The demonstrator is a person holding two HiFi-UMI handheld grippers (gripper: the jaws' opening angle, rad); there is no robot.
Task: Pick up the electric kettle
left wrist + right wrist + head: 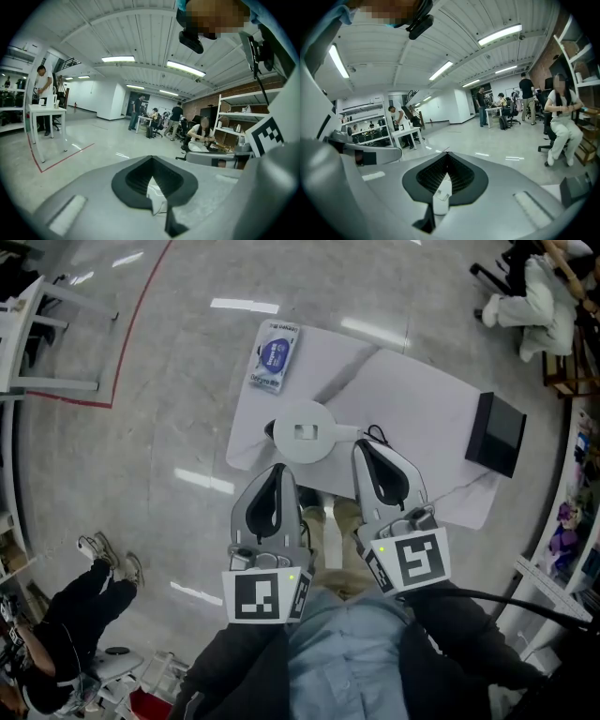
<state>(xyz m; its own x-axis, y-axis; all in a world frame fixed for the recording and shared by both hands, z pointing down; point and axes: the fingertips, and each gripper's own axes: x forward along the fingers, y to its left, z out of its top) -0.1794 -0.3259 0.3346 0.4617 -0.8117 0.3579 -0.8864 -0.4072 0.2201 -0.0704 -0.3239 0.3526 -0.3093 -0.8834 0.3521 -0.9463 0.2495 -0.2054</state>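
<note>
The white electric kettle (305, 432) stands on a white table (422, 399), seen from above as a round lid with its handle (349, 434) pointing right. My left gripper (278, 470) hangs shut a little short of the kettle's near side. My right gripper (364, 448) is also shut, its tip close by the end of the handle, with nothing held. In the left gripper view the jaws (151, 158) meet at a point, and a white shape shows below them. The right gripper view shows its jaws (447, 153) meeting the same way over a white object (440, 199).
A blue packet (275, 354) lies at the table's far left corner and a black box (497, 432) sits at its right end. A black cord (377, 435) runs by the handle. People sit at the top right (530, 292) and bottom left (56, 634).
</note>
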